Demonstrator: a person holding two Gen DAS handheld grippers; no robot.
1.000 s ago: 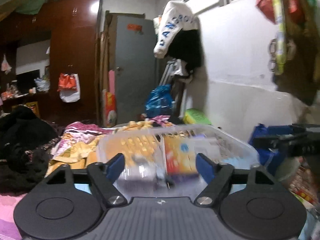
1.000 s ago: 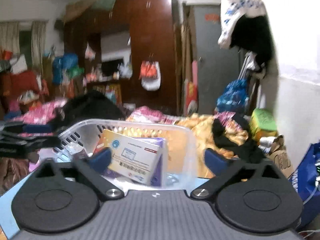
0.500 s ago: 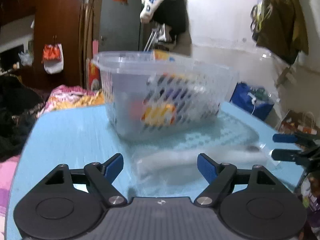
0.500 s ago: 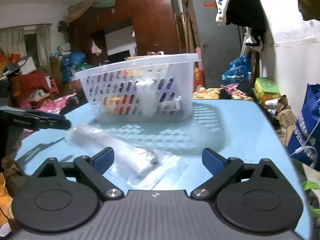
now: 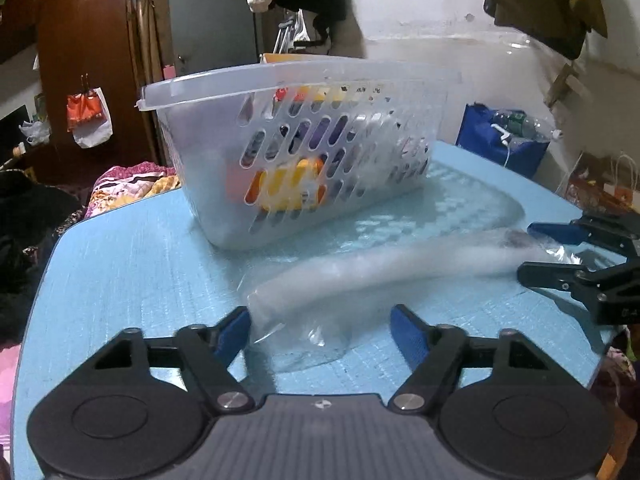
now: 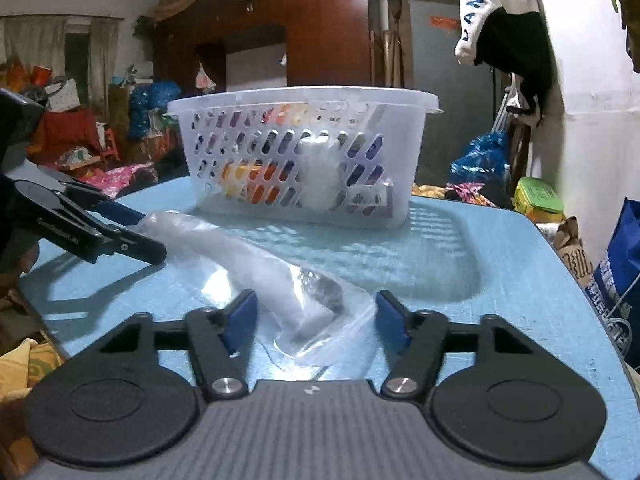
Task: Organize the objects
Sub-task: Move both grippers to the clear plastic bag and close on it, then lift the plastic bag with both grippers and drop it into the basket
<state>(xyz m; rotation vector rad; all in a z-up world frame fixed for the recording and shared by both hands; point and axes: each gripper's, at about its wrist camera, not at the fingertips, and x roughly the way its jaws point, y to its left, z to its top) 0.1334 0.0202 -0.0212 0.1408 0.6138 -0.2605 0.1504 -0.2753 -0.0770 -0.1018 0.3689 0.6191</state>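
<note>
A long white object in a clear plastic bag [image 5: 360,276] lies on the blue table [image 5: 120,264], also seen in the right wrist view [image 6: 276,280]. Behind it stands a white perforated basket [image 5: 304,92] holding boxes and an orange-yellow item [image 5: 288,188]; it shows in the right wrist view too [image 6: 300,100]. My left gripper [image 5: 322,328] is open, its fingers either side of one end of the bag. My right gripper [image 6: 316,314] is open around the other end. Each gripper shows in the other's view: the right [image 5: 560,252], the left [image 6: 120,236].
The blue table [image 6: 500,264] ends close at the left and right. A blue bag [image 5: 500,140] stands beyond its right side. A wardrobe [image 6: 320,28], a grey door [image 5: 212,20], hanging clothes [image 6: 504,16] and piles of cloth surround it.
Both grippers have dropped from above the basket to table level. They have closed in on the two ends of the bagged object, which now lies between their open fingers.
</note>
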